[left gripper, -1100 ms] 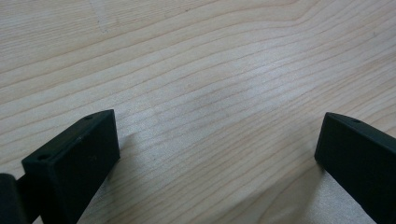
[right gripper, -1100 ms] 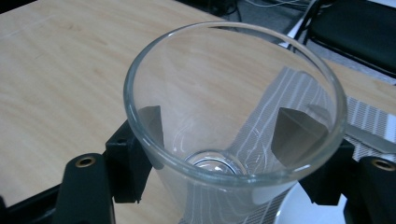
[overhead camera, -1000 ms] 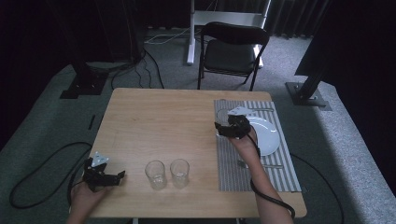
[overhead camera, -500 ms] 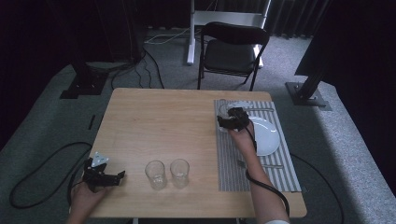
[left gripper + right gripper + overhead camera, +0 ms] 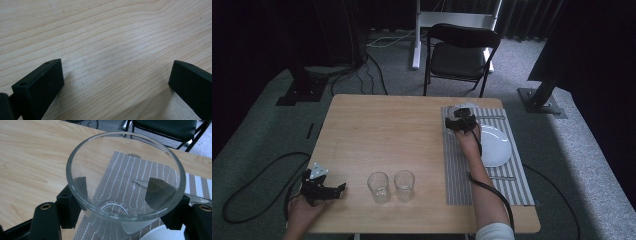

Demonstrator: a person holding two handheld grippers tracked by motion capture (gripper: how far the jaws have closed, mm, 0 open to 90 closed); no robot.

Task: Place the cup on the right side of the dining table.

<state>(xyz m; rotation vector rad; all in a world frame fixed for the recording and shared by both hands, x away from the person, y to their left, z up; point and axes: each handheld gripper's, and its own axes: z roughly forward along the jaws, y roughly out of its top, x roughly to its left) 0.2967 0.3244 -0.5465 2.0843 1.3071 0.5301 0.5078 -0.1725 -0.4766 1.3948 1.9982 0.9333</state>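
A clear drinking glass [image 5: 125,182] sits between the two black jaws of the right claw [image 5: 462,121], which pinches it on both sides of its wall. The right gripper view looks down into the open mouth of the glass, which is upright and empty, with its round base visible through the bottom. Beneath the claw lies a grey striped placemat [image 5: 125,172], and a knife [image 5: 140,183] on the mat shows through the glass just beyond it. At the lower edge of that view, right of the claw, is the rim of a white plate [image 5: 160,233].

In the high view the right claw is over the far left corner of the placemat [image 5: 457,165], with the white plate [image 5: 497,147] just to its right. A person's right forearm runs back from the claw toward the near edge of the wooden bench [image 5: 382,130].

The left claw [image 5: 319,187] rests at the near left corner of the bench, well apart from the right claw. Its jaws are spread wide, with bare wood [image 5: 112,50] between them and nothing gripped. To the right of the left claw stand two more empty glasses [image 5: 378,186] [image 5: 404,184], side by side and just apart from each other.

Beyond the bench, on the grey floor, is a black folding chair [image 5: 462,57].
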